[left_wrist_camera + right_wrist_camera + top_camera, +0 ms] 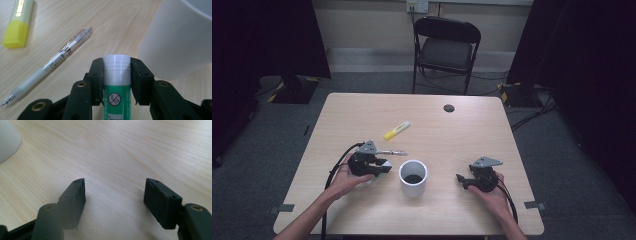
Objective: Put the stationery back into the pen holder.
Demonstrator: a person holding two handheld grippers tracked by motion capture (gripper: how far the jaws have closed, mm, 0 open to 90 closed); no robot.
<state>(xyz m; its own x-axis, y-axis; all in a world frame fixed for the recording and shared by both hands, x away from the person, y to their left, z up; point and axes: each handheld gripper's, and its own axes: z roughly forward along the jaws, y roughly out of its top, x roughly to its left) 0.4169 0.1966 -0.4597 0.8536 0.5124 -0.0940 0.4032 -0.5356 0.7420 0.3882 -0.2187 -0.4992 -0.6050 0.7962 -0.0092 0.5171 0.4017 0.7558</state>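
The left gripper has its jaws clamped on a green-and-white marker, one black ribbed pad on each side of the barrel just below the white cap. The cap is smooth plastic with a few rings moulded around it, and the green label carries a small red prohibition symbol. In the high view that left gripper sits at the front left of the tabletop, cradled in the person's left hand with the palm turned up under it, and the marker points toward the white cup.

The cup is a plain matte cylinder, open at the top, dark inside, and stands just beside the marker's tip. Farther out lies a clear ballpoint pen with a frosted rubbery grip, flat on the pale wood-grain laminate, and beyond it a chunky yellow highlighter with squared edges.

The right gripper has its jaws spread wide with nothing between them, just bare wood grain. In the high view the right gripper rests low at the front right, held in the right hand, well apart from the cup and pointing left toward it.
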